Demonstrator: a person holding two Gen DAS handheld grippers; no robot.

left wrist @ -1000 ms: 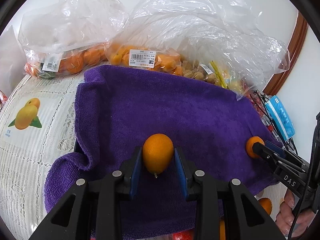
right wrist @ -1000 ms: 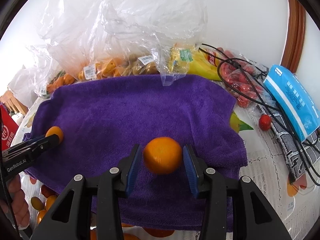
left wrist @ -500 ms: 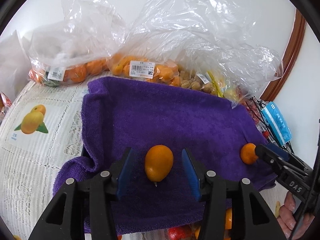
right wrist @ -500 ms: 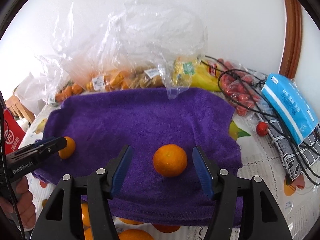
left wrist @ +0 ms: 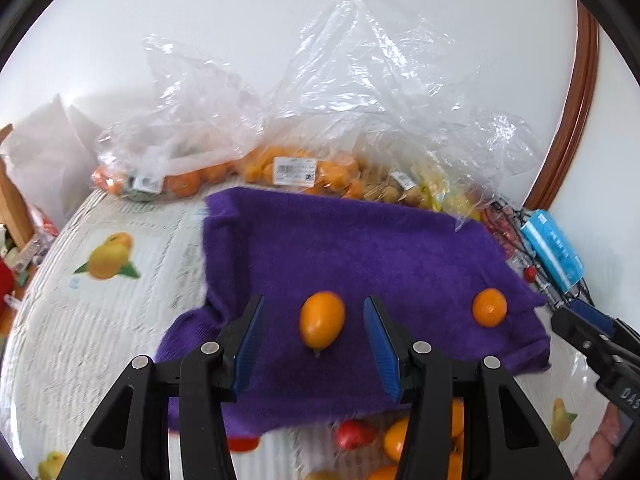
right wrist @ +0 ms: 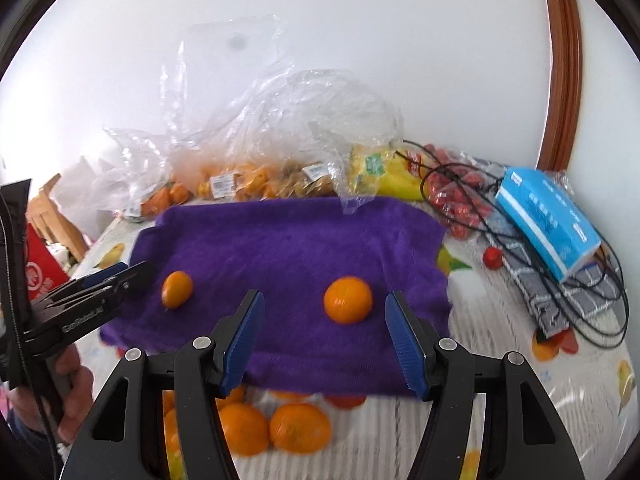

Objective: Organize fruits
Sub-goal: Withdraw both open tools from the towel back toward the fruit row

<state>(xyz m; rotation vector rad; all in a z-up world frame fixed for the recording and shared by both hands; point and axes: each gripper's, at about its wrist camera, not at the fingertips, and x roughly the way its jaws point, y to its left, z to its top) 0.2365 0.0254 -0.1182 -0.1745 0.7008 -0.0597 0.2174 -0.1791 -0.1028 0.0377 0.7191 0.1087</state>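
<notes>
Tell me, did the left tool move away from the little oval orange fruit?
Yes. The left tool opened and pulled back toward the purple towel's near edge, leaving the oval fruit lying there.

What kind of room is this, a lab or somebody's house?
Most likely a home dining table: a lace tablecloth printed with fruit, clear plastic grocery bags of oranges with price labels, and a wooden chair beside it.
</notes>
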